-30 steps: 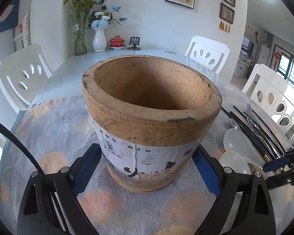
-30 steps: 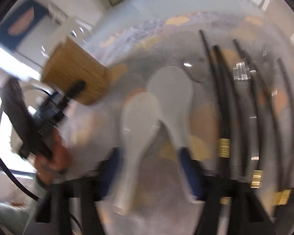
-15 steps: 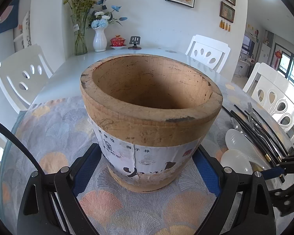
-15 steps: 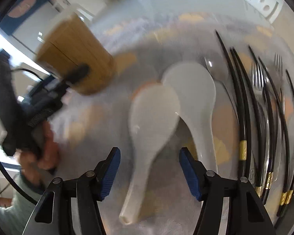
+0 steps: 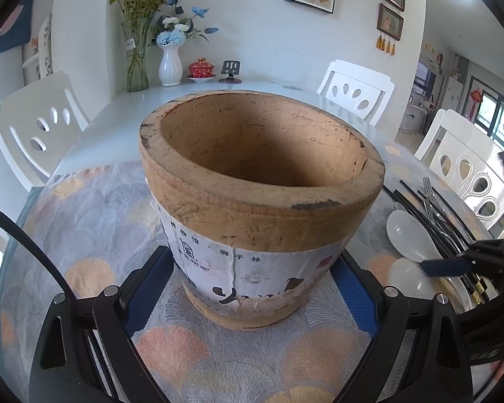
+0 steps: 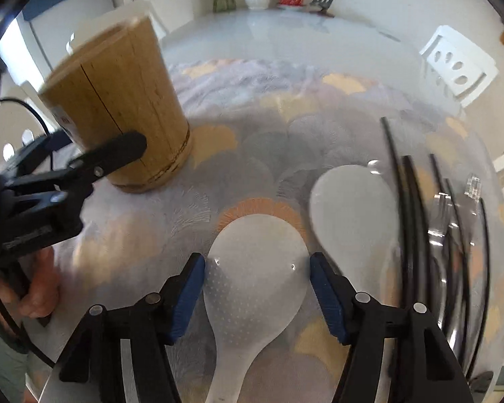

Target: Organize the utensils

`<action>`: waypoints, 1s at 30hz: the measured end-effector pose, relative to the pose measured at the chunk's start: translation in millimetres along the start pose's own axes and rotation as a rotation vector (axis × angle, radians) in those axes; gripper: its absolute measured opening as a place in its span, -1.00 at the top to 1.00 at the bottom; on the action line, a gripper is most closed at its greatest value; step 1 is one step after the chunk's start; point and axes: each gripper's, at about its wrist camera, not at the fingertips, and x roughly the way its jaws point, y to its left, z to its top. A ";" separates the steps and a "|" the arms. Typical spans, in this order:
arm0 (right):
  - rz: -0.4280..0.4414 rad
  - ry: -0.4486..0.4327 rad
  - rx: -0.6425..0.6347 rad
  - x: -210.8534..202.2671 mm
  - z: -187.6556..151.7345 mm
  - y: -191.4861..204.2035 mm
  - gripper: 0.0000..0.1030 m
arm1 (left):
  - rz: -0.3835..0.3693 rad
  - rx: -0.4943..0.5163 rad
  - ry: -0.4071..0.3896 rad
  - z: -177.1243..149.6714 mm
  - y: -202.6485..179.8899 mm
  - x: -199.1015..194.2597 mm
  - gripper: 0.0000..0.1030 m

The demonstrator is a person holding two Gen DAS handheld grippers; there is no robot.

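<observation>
Meanwhile, the left gripper (image 5: 252,302) stays clamped on the base of the round, paper-labelled wooden utensil pot (image 5: 258,201), holding it upright on the patterned tablecloth (image 5: 84,218). To its right, the right gripper (image 6: 257,288) has shifted over the nearer translucent white plastic rice paddle (image 6: 255,268). Its jaws, which just narrowed and reopened slightly, straddle the blade, pads at its edges with no grip visible; judged next: close and lift.

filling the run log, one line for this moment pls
left gripper: shut on wooden holder | right gripper: jaws straddling near rice paddle, just closing, no grip
</observation>
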 end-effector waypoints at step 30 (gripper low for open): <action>0.018 -0.820 0.153 -173.3 136.8 15.9 -0.22 | 0.009 0.005 0.002 1.0 0.3 0.7 -0.81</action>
